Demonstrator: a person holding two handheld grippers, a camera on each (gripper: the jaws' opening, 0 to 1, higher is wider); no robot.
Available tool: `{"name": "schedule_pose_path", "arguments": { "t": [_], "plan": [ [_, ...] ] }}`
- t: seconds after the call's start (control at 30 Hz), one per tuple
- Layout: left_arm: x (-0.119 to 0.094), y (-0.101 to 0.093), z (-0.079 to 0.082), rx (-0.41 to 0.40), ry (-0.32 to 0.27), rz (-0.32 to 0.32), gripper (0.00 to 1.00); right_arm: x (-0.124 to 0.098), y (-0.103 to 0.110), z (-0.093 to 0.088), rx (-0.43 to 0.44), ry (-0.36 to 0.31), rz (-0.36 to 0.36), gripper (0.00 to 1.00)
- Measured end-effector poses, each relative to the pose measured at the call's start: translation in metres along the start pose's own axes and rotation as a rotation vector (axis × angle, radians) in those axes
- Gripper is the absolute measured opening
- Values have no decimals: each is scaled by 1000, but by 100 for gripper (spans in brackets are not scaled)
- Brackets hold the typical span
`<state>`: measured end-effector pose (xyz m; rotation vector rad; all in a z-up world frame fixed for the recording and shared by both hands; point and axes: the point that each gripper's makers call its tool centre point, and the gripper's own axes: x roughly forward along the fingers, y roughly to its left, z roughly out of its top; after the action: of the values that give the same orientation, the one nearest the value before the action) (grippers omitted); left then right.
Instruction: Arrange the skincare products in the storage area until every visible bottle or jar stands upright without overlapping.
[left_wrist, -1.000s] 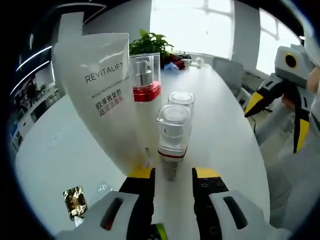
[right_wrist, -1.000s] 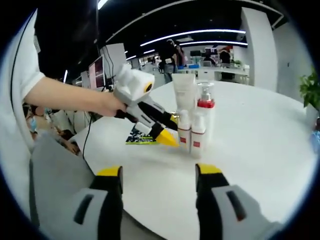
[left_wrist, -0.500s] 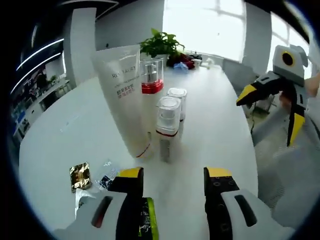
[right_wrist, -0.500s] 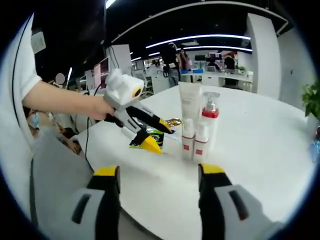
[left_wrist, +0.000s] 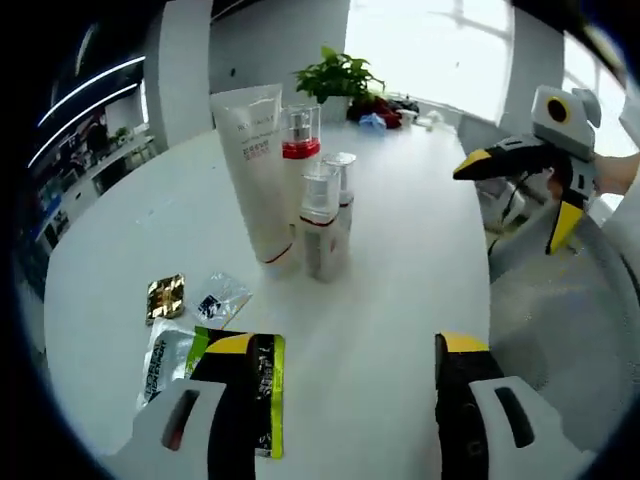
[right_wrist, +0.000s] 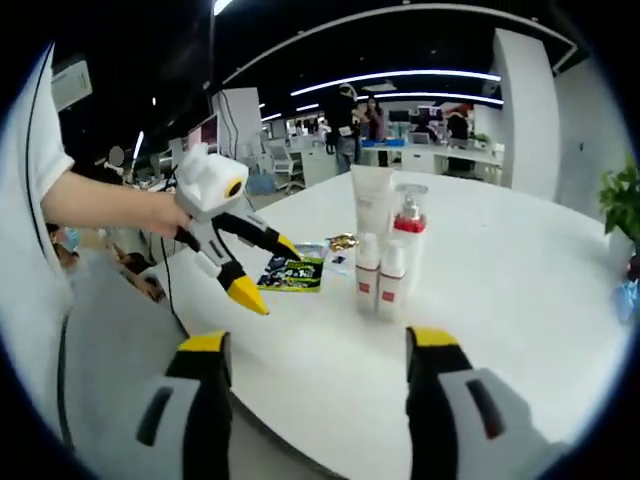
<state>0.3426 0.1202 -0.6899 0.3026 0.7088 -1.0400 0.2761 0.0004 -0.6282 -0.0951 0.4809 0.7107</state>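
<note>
In the left gripper view, a gold foil sachet (left_wrist: 165, 297) and a clear sachet (left_wrist: 221, 297) lie flat on the white desk (left_wrist: 400, 300), with a green-and-black packet (left_wrist: 262, 385) nearer the camera, partly behind the left jaw; the left gripper (left_wrist: 340, 375) has its jaws spread wide apart and grasps nothing, held back from the products; past it, near the middle of the desk, a white cream tube (left_wrist: 254, 170) stands on its cap, a red-collared pump bottle (left_wrist: 300, 150) just beside it, and two small clear-capped bottles (left_wrist: 326, 215) upright in front, all close together; a potted plant (left_wrist: 340, 75) sits at the far edge; at the right, the right gripper (left_wrist: 525, 185) hangs over the desk's edge, jaws parted and empty.

In the right gripper view, a person's bare forearm (right_wrist: 100, 205) reaches in from the left, the hand gripping the left gripper, which angles down toward the desk edge; the products stand at centre; the right gripper's own jaws rise wide apart at the bottom, empty.
</note>
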Motion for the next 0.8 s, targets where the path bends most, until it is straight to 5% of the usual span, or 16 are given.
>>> {"name": "schedule_pose_path", "arguments": {
  "t": [0.3,0.8],
  "plan": [
    [-35,5,-25,-175,-26,112,83,-13,-1,-3,7,-4,-6,78],
    [-80,-16,-53,-354,-84,204,97,-23,0,1,46,-44,1,85]
  ]
}}
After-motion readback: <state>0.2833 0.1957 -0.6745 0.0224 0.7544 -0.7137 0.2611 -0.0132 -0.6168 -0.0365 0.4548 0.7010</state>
